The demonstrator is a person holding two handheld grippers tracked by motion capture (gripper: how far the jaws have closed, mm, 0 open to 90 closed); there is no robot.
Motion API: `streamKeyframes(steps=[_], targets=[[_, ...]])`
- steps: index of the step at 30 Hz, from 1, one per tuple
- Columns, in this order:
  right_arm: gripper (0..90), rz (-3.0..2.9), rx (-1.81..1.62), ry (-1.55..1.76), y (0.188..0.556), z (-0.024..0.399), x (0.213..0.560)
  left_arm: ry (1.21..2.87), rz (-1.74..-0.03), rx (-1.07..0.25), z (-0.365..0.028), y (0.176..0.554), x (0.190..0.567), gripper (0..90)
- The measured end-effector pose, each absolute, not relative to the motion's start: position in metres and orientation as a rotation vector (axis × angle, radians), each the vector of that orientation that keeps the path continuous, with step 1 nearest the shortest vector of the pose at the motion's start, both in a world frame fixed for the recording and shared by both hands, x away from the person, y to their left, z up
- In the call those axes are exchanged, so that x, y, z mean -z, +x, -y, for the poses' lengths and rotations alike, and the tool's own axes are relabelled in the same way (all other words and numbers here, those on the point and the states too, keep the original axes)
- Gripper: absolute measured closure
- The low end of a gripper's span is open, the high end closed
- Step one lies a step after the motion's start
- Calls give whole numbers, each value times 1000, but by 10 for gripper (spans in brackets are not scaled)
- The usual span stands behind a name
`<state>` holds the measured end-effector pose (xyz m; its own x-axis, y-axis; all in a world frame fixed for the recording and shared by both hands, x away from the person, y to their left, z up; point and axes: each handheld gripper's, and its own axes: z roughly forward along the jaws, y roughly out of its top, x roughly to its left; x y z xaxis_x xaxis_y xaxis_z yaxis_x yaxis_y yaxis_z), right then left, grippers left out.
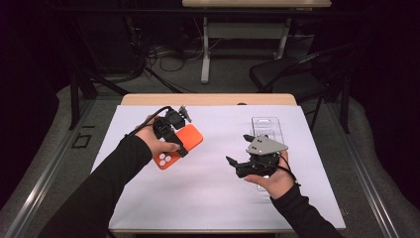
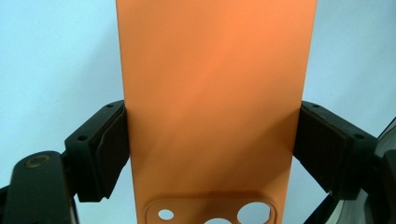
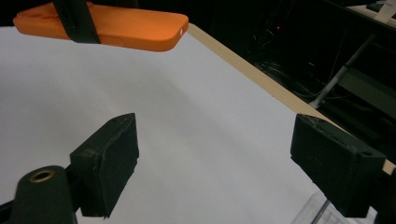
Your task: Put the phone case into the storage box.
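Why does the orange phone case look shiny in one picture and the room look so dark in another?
In the left gripper view, light falls on the orange phone case in a soft pale sheen, with shadow near the camera holes. In the high view, the white table cover is brightly lit while the room behind stays dark. In the right gripper view, the near jaws look slightly soft.

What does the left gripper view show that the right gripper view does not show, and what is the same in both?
Left gripper view: the camera cutouts in the orange phone case, and the left gripper with a pad against each long edge of it.

Right gripper view: the right gripper open with nothing between its jaws, the table's wooden edge, and a clear plastic tray at the bottom.

Both: the orange case and the white table cover.
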<state>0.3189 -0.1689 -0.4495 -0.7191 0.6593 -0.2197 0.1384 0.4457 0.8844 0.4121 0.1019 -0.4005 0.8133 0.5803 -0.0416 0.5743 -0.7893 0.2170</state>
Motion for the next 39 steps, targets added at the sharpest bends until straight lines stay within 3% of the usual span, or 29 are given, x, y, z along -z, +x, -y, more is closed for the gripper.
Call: streamKeyframes(steps=[15, 39], targets=[[239, -2237, -957, 324, 328, 147, 452, 2818, -867, -29, -90, 413, 403, 164], [305, -2130, -688, 3, 323, 126, 466, 2856, -856, 12, -76, 414, 411, 164]])
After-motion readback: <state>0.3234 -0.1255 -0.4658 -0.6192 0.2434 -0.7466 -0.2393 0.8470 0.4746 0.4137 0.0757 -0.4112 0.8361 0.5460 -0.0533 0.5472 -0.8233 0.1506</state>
